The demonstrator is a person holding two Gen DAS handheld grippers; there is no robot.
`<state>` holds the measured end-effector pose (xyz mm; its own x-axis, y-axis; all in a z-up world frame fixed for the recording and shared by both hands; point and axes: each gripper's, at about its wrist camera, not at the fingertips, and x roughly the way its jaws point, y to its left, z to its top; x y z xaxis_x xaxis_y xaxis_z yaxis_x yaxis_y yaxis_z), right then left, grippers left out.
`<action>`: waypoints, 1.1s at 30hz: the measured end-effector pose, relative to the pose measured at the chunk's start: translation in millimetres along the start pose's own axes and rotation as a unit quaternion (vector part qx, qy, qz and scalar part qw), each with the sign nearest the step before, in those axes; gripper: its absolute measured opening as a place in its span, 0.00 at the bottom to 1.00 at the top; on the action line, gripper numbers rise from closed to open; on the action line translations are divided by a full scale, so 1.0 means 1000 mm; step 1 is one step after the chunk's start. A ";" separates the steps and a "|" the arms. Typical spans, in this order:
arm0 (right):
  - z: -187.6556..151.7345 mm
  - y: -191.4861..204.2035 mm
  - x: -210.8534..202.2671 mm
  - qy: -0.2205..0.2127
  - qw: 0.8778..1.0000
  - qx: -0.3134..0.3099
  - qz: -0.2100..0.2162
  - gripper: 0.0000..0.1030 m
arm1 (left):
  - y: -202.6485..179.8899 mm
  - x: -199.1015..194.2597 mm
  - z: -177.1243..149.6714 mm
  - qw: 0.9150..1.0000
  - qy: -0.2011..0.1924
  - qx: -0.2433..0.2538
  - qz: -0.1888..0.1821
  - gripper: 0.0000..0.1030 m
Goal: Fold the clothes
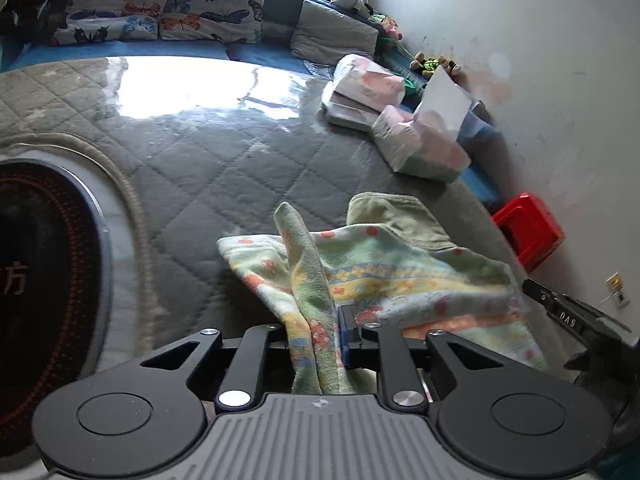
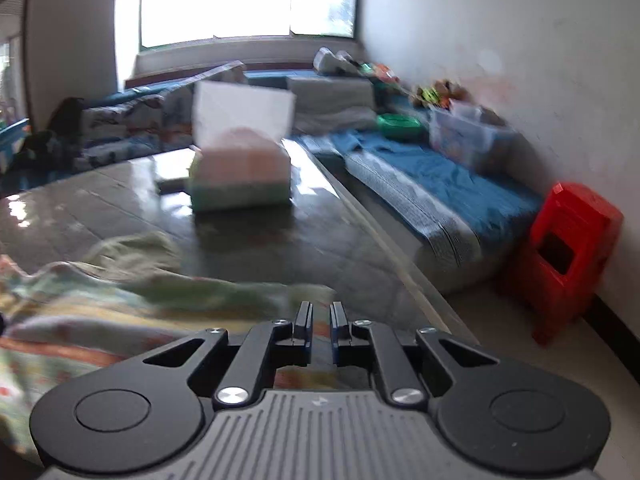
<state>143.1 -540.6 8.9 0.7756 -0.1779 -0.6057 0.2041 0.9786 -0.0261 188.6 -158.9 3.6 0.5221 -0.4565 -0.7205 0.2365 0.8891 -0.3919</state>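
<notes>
Left wrist: my left gripper (image 1: 316, 336) is clamped on a bunched edge of the floral garment (image 1: 400, 272), lifting it clear so it can be laid over. The rest lies on the quilted surface (image 1: 208, 160) toward 12 o'clock. My right gripper (image 2: 320, 320) sits nearly together at the cloth's edge; pinching anything? Cannot tell. Tissue pack (image 2: 240, 176) sits at 11 o'clock, well apart.

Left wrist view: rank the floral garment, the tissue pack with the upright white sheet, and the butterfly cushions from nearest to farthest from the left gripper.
1. Floral garment: pinched in the left gripper, spreading right.
2. Tissue pack: mid-distance, right side of the quilted surface.
3. Butterfly cushions: farthest, at the back left.
</notes>
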 end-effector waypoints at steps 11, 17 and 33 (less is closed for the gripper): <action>0.016 0.042 0.003 -0.001 0.995 -0.011 0.096 0.11 | 0.010 -0.016 0.016 0.999 -0.044 0.002 0.029 0.40; 0.014 0.081 0.022 0.027 0.991 -0.041 0.126 0.19 | 0.010 -0.017 0.018 0.998 -0.051 0.008 0.032 0.40; 0.014 0.104 0.010 0.027 0.985 -0.061 0.159 0.38 | -0.016 -0.029 -0.022 0.998 -0.027 0.053 -0.020 0.41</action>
<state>180.4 -442.1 11.4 0.7545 0.1425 -0.6406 -0.1206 0.9896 0.0781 151.5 -160.3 18.2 0.5538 -0.4919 -0.6718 0.3423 0.8700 -0.3548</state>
